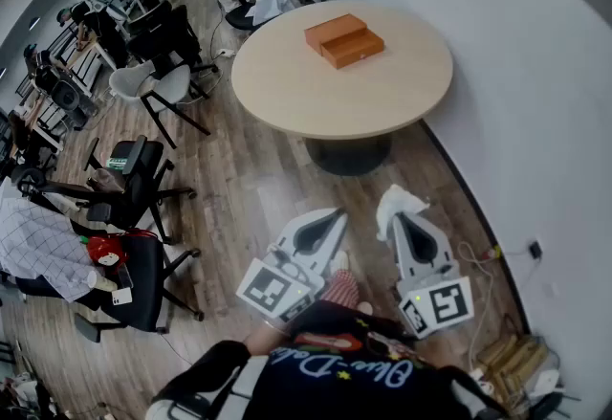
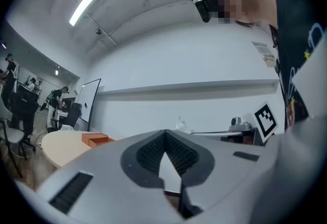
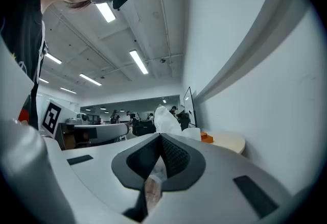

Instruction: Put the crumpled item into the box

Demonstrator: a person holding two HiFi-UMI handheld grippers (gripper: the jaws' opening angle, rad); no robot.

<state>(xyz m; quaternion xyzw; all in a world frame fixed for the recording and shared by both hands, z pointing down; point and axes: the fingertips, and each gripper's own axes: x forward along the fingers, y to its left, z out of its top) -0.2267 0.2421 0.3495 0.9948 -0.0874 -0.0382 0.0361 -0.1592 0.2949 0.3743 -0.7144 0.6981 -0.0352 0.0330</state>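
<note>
The orange box (image 1: pixel 345 40) lies open on the round beige table (image 1: pixel 287 88), far ahead of both grippers. A white crumpled paper (image 1: pixel 400 205) sticks out past the tips of my right gripper (image 1: pixel 398 219), which is shut on it. In the right gripper view the crumpled paper (image 3: pixel 166 118) rises above the jaws of the right gripper (image 3: pixel 162 139), with the orange box (image 3: pixel 206 138) small beyond. My left gripper (image 1: pixel 335 216) hangs beside it, shut with nothing held. In the left gripper view the left gripper (image 2: pixel 166 134) points toward the wall, the orange box (image 2: pixel 95 140) off to the left.
Black and white office chairs (image 1: pixel 143 179) crowd the wooden floor at left. A white wall (image 1: pixel 535 102) curves along the right, with cables and a socket (image 1: pixel 532 249) at its foot. People sit at desks (image 1: pixel 86 26) in the far background.
</note>
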